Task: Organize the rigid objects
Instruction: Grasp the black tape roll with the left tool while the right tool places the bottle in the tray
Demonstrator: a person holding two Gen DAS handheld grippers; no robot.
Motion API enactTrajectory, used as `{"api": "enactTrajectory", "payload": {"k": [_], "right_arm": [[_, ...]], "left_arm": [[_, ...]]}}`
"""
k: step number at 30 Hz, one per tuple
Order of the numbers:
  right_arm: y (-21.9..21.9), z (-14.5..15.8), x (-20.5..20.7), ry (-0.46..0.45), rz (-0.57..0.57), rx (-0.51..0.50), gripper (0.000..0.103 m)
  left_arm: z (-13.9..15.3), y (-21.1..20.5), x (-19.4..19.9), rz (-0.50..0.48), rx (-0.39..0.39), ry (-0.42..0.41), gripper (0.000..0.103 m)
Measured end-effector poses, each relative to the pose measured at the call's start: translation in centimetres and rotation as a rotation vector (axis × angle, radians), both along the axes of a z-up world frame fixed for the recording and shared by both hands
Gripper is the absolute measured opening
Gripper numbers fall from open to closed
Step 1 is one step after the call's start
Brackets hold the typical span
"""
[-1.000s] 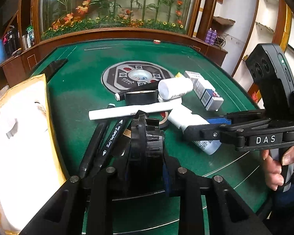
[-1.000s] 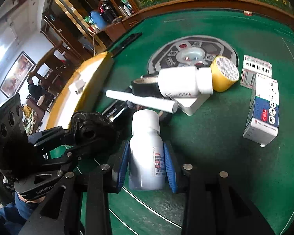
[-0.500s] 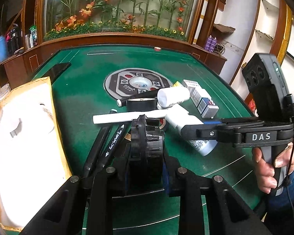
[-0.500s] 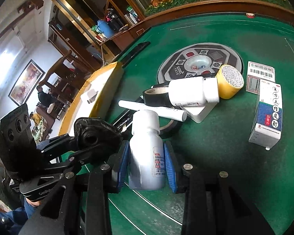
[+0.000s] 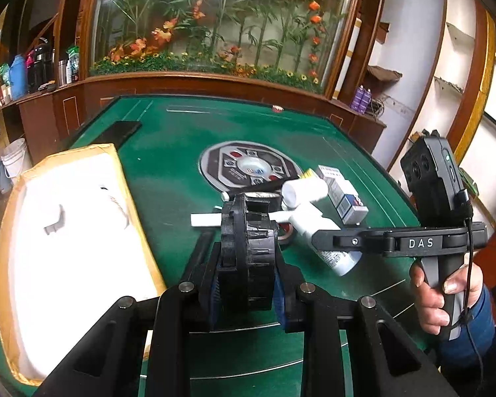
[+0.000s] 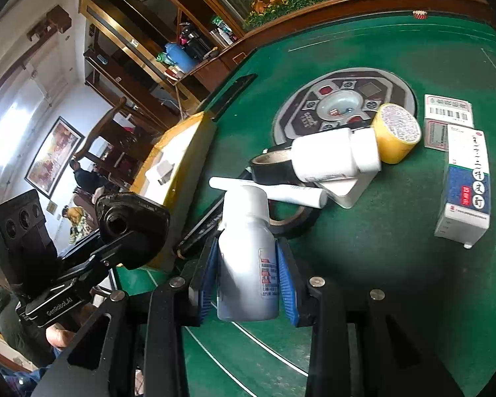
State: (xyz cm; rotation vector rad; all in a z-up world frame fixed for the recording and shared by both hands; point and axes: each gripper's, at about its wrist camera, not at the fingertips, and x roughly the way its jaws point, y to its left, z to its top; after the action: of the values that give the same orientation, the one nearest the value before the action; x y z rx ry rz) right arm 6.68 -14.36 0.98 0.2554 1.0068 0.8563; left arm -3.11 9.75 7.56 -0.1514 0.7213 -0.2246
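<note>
My left gripper (image 5: 246, 284) is shut on a black ribbed plastic part (image 5: 246, 248), held above the green table (image 5: 168, 178); the same part (image 6: 132, 221) shows at the left of the right wrist view. My right gripper (image 6: 248, 281) is shut on a white spray bottle (image 6: 246, 254), also seen as the bottle (image 5: 327, 251) under the right tool in the left wrist view. On the table lies a pile: a white pill bottle (image 6: 334, 155), a white tube (image 6: 271, 192), black tape rolls (image 6: 271, 168), a yellow tape roll (image 6: 395, 135) and black markers (image 6: 201, 228).
An open cardboard box with white foam lining (image 5: 66, 231) stands at the table's left edge. Medicine boxes (image 6: 466, 185) lie to the right of the pile. A round grey control panel (image 5: 248, 167) sits mid-table. A person's hand (image 5: 436, 294) grips the right tool.
My left gripper rose with the black part, so the table items look farther and the markers sink behind it. The right gripper kept its grip on the spray bottle and tilted slightly.
</note>
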Motion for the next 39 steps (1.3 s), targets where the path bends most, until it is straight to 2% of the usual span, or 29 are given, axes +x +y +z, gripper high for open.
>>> {"api": "enactTrajectory", "payload": {"k": [11,22,31,35,39], "right_arm": [[3.4,1.4,-0.4,0.014,0.042,0.031,0.033],[10.6,4.2,-1.4,-0.032,0.133,0.032,0.034],[18.9,3.0,-2.8,-0.045,0.218,-0.056,0.034],[22.0,2.2,-1.9,-0.062,0.204,-0.125,0.034],[24.1,1.0,-0.4,-0.027,0.184,-0.188,0.033]], "left_arm": [[0.7,3.8,-1.2,0.071,-0.031,-0.030,0.027],[-0.8,11.3,-1.8,0.252,-0.087,0.000,0.027],[-4.4,16.2,-0.7,0.397,-0.137,0.099,0.027],[-5.9,17.4,0.2,0.421,-0.159,0.162,0.027],[-5.7,17.7,1.0,0.410,-0.154,0.181,0.027]]}}
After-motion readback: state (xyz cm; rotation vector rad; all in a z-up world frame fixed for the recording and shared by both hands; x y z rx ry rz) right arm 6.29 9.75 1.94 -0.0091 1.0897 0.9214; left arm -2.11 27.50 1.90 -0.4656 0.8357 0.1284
